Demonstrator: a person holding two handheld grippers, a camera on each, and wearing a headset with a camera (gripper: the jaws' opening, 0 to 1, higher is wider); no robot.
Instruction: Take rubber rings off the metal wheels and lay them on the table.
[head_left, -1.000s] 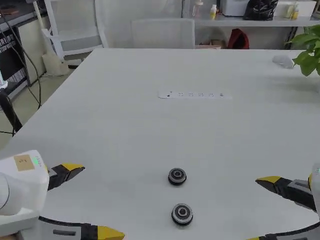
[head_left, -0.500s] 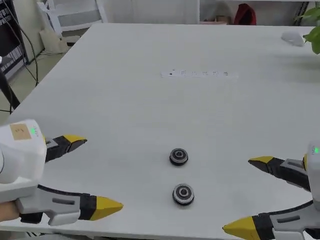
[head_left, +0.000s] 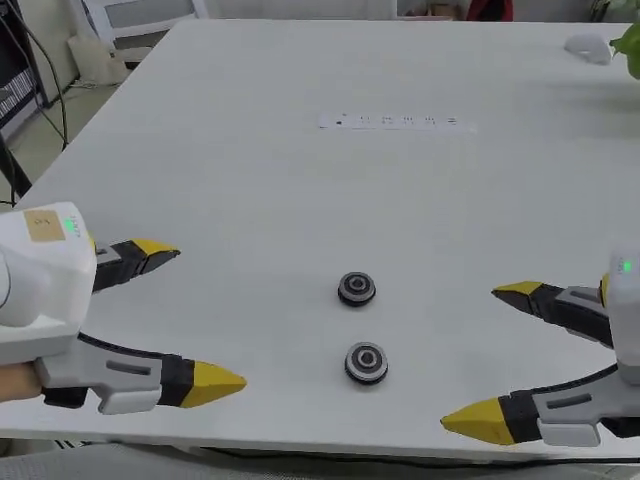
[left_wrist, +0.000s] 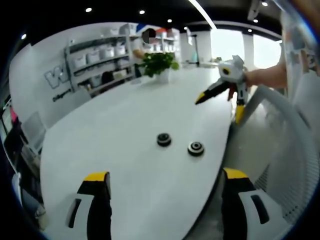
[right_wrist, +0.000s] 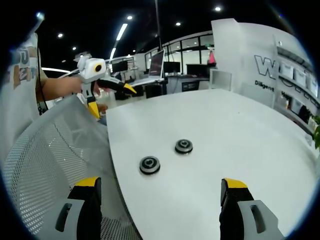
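White bench (head_left: 250, 180), head view: far metal wheel (head_left: 356, 288) lies at 12 o'clock of near metal wheel (head_left: 366, 362), dark rubber rings (head_left: 348, 363) seemingly on both; nothing removed yet. Left gripper (head_left: 195, 315) waits at 9 o'clock, right gripper (head_left: 480, 356) at 3, fingers wide apart, empty. Left gripper view: plant (left_wrist: 159, 62) far beyond, nothing blocking. Right gripper view: mesh chair (right_wrist: 45, 165) at 8 o'clock.

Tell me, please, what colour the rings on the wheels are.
Black, on both round metal wheels; clearest in head view.
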